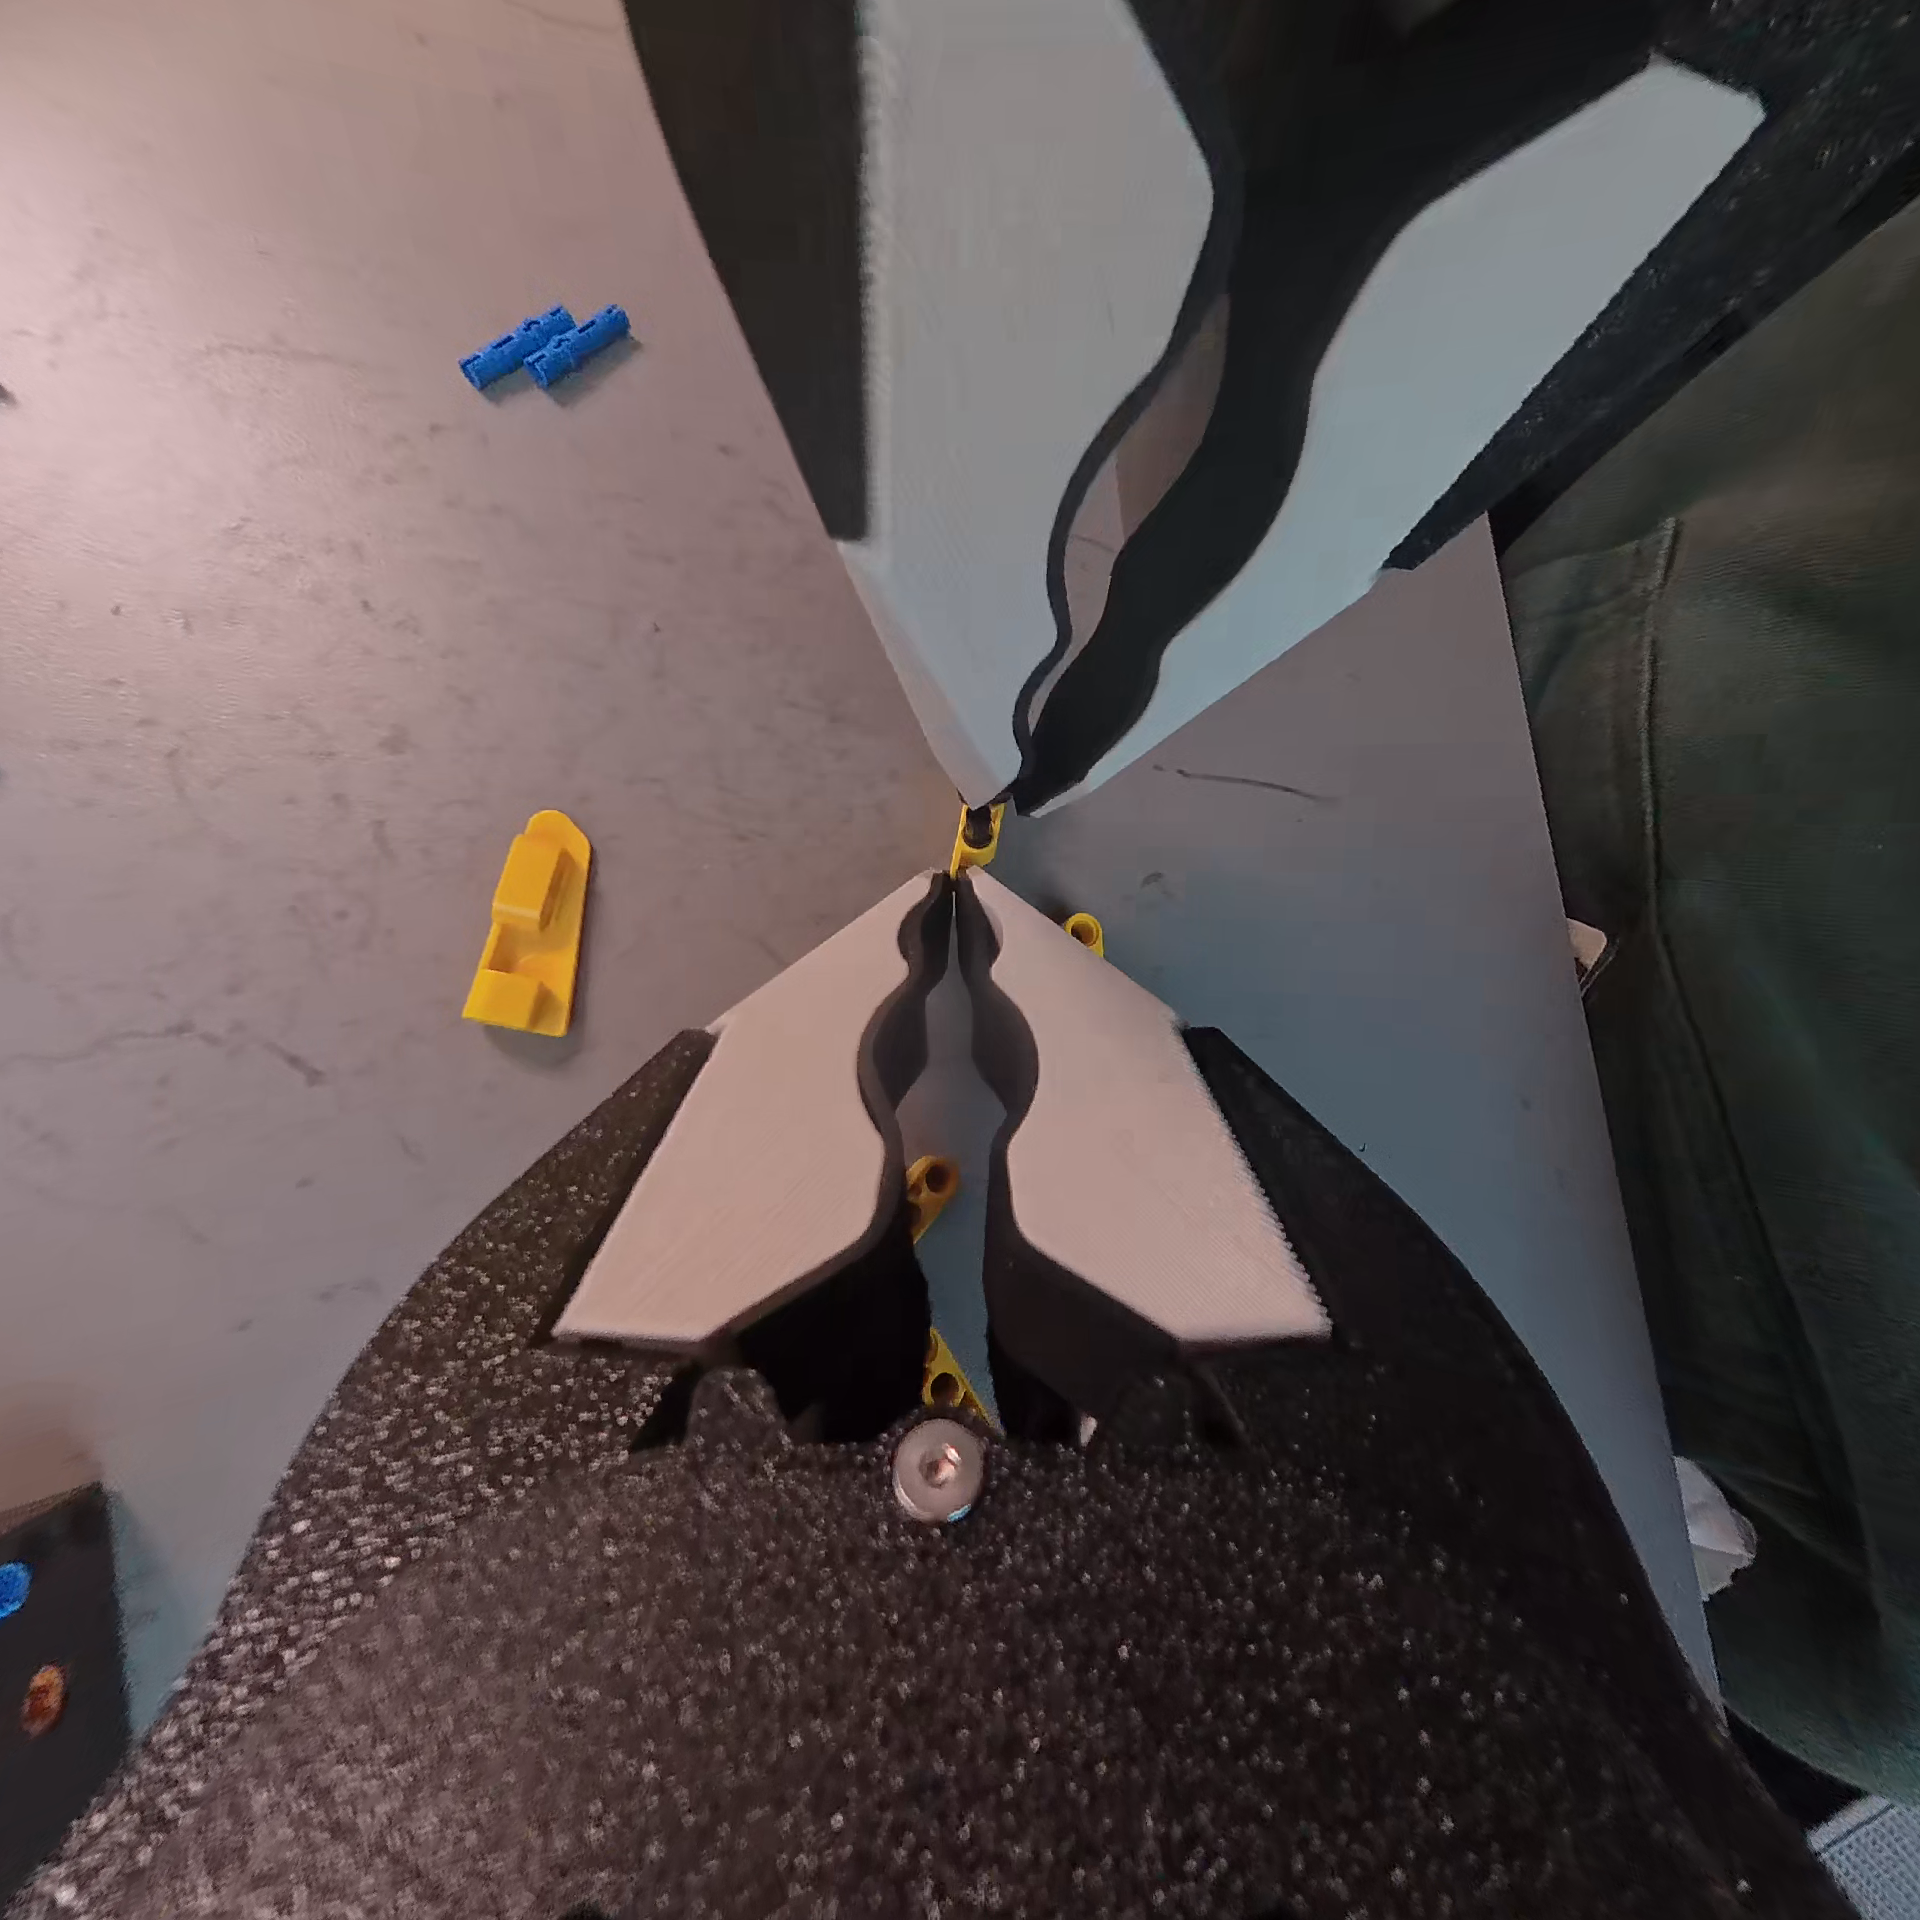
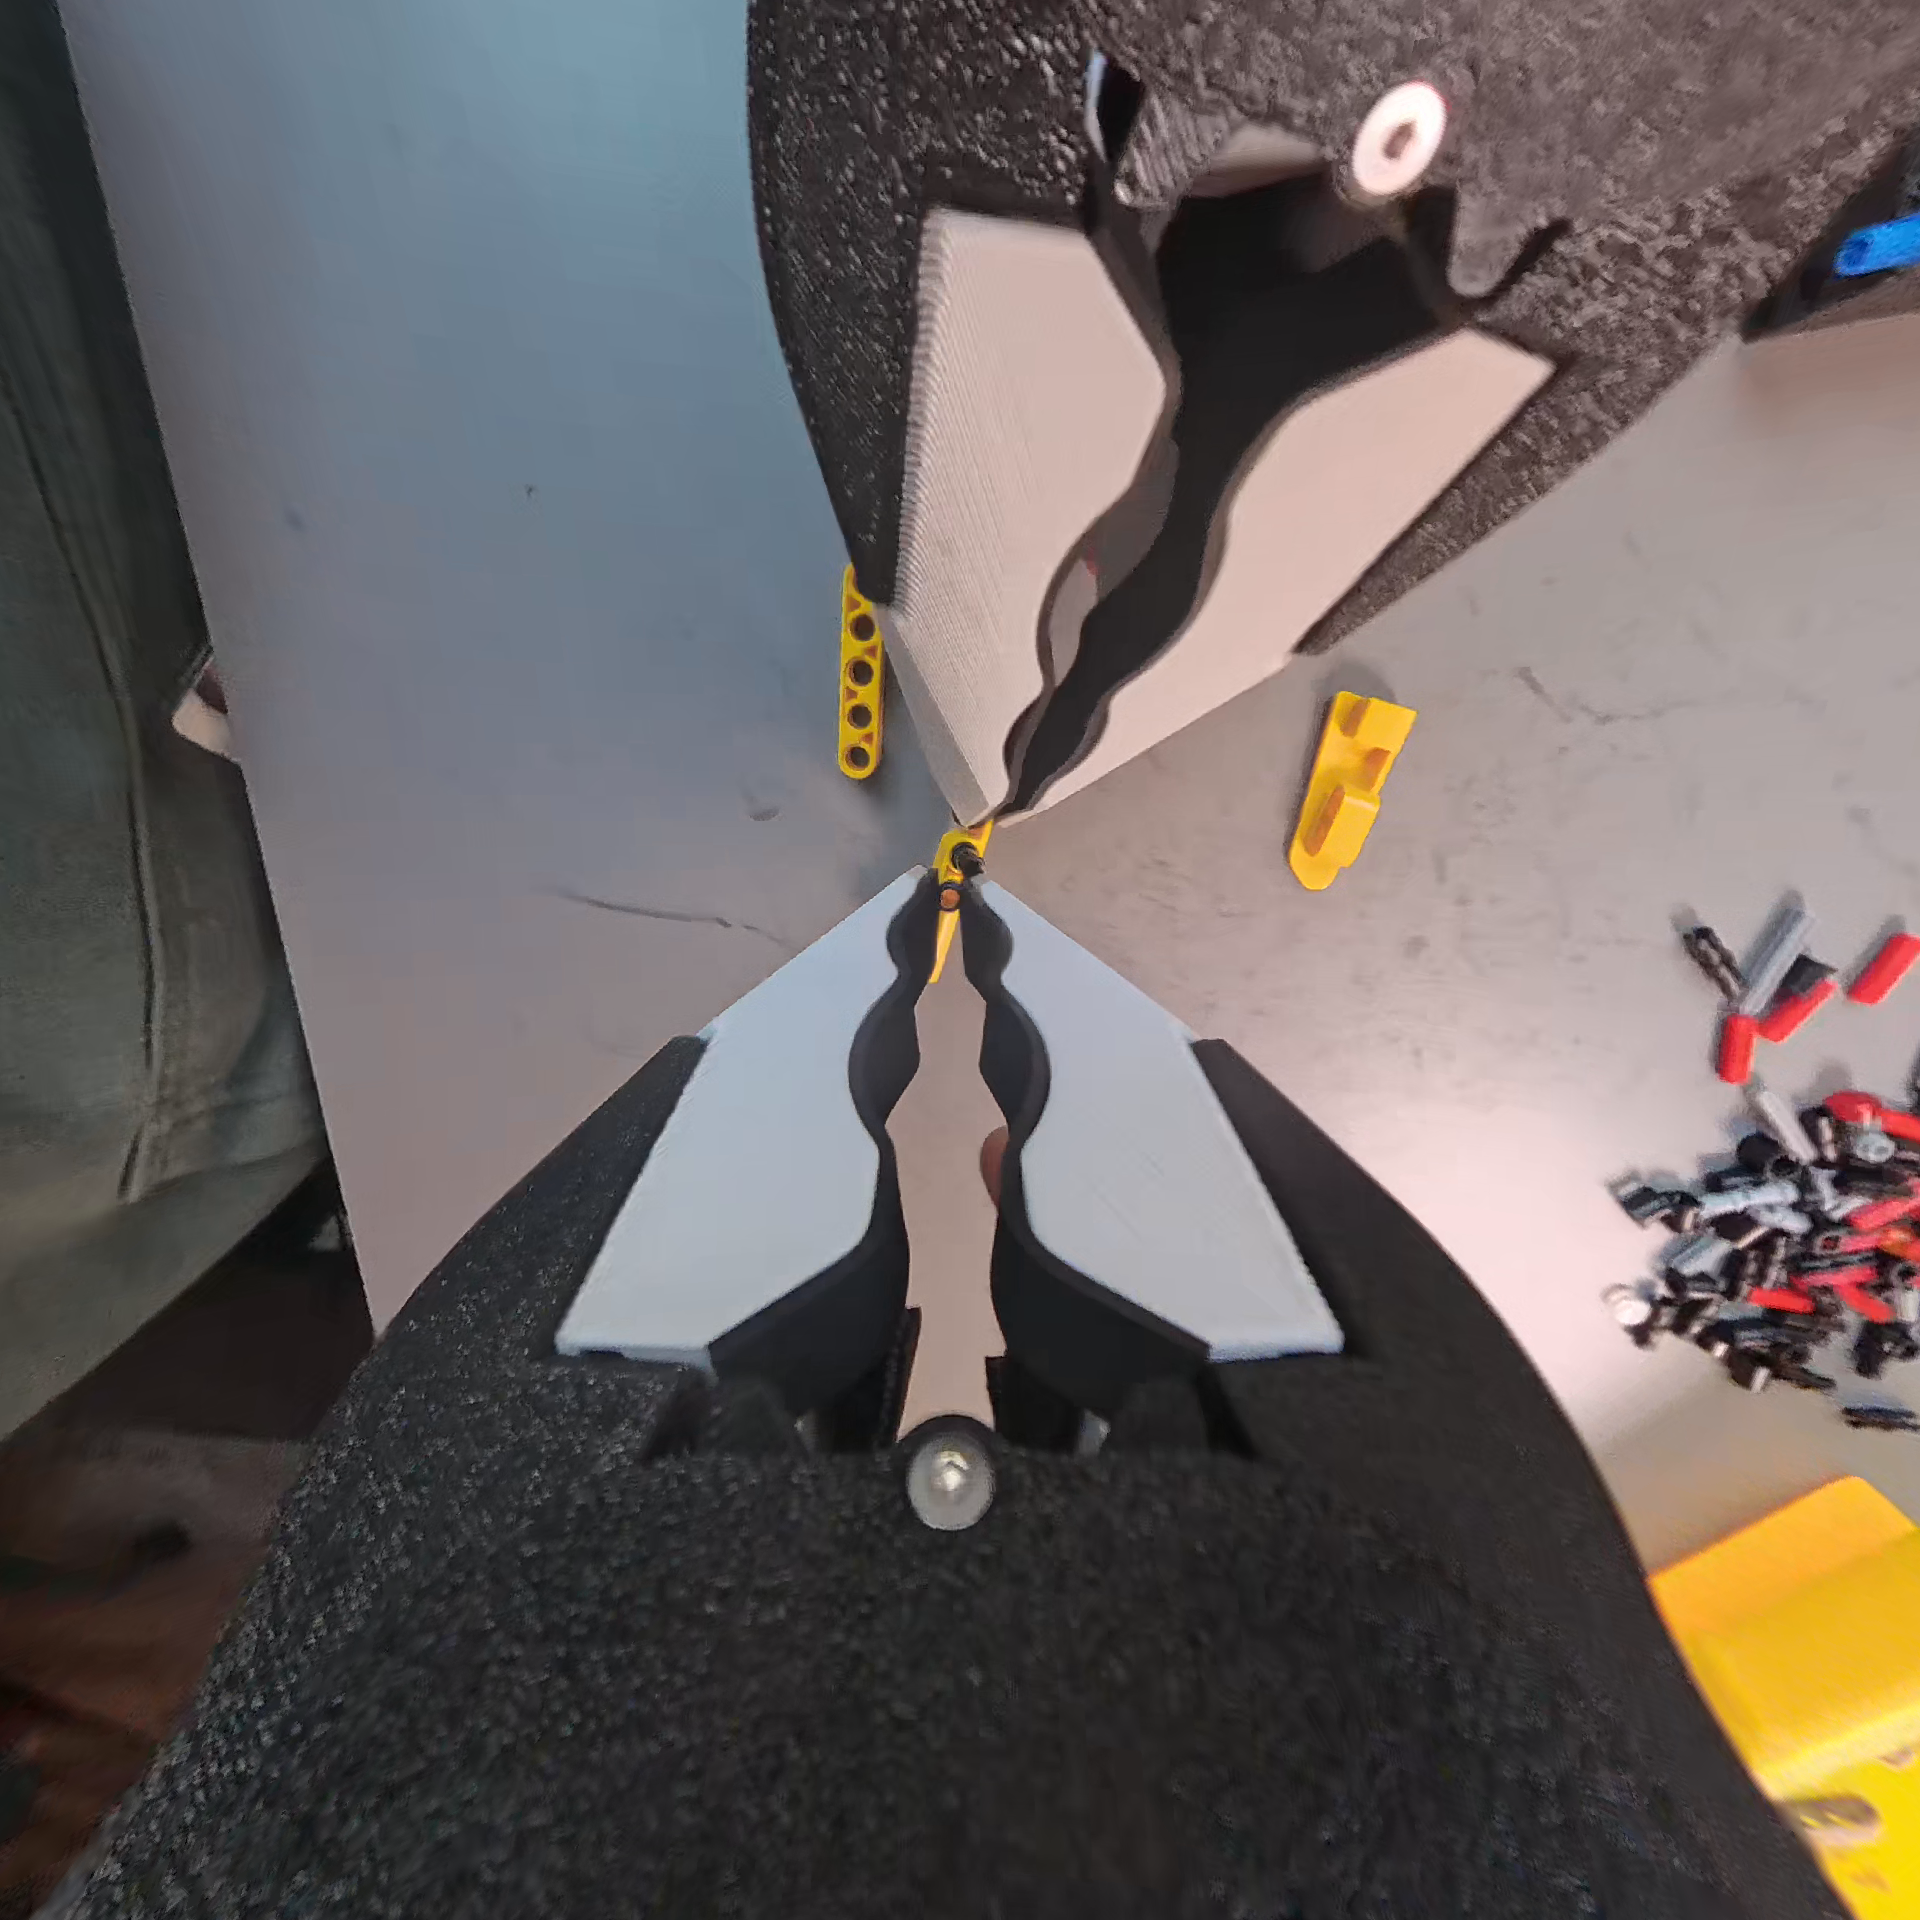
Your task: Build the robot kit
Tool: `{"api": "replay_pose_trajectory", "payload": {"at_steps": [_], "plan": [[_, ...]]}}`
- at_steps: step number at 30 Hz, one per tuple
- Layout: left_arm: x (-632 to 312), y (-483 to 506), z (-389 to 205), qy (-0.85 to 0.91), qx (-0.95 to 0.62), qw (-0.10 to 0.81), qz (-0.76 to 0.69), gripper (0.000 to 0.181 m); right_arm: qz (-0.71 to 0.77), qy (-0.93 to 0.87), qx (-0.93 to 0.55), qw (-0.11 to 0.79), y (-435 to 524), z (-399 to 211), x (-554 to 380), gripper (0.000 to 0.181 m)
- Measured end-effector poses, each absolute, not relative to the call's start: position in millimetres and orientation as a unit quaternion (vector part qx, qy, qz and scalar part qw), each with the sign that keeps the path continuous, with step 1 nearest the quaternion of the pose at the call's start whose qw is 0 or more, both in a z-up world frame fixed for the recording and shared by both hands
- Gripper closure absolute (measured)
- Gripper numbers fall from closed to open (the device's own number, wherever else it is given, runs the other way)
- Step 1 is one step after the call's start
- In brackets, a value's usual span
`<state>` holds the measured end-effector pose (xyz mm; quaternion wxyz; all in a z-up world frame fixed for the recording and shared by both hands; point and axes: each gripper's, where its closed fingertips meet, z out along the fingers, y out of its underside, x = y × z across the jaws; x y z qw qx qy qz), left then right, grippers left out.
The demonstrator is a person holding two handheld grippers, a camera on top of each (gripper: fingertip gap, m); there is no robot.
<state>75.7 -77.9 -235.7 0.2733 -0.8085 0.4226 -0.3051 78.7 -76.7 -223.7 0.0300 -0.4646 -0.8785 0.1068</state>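
Yellow beam (image 1: 977, 840), a short one with holes, is held up off the grey table (image 1: 312, 623) between my two tools, which meet tip to tip over the table's near edge. I judge that I hold it in the air like this so that both of its faces stay reachable.

My left gripper (image 1: 951, 883) has its jaws drawn together on one end of the beam. My right gripper (image 2: 948, 883) is pinched on the other end, and in its own view the beam shows edge-on as a thin strip running back between the fingers. With a grip at each end, the little piece probably cannot twist.

Off to my right a yellow box (image 2: 1787, 1621) shows one corner. Beyond it a heap of small black, red and grey parts (image 2: 1787, 1247) lies spread out, close enough to pick from, I would guess.

A yellow wedge-shaped tool (image 1: 530, 925) lies flat, apart from both tools. A longer yellow beam (image 2: 860, 675) with a row of holes lies under my left tool, partly hidden by it. Two blue pins (image 1: 545, 348) lie touching, side by side, farther out.

Smallest of all, a black pin (image 2: 971, 860) stands out of a hole in the held beam, right where the tips meet.
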Motion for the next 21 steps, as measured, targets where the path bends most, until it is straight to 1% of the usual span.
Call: {"api": "replay_pose_trajectory", "payload": {"at_steps": [3, 9, 18, 19, 21], "plan": [[75.7, -78.4, -235.7, 0.425, -0.807, 0.275, -0.304, 0.181, 0.145, -0.849, -0.503, 0.065, -76.1, -223.0, 78.6, 0.177], [75.7, -78.4, -236.3, 0.430, -0.806, 0.281, -0.293, 0.181, 0.228, -0.772, -0.590, 0.062, -75.6, -223.6, 76.5, 0.177], [75.3, -78.8, -237.3, 0.435, -0.807, 0.281, -0.284, 0.181, 0.248, -0.756, -0.594, 0.116, -76.3, -224.4, 77.1, 0.178], [75.6, -79.1, -237.4, 0.435, -0.807, 0.281, -0.285, 0.181, 0.238, -0.761, -0.594, 0.110, -76.6, -230.5, 83.4, 0.176], [75.7, -79.3, -238.0, 0.437, -0.807, 0.281, -0.280, 0.181, 0.269, -0.742, -0.598, 0.140, -76.7, -229.1, 80.5, 0.178]]}}
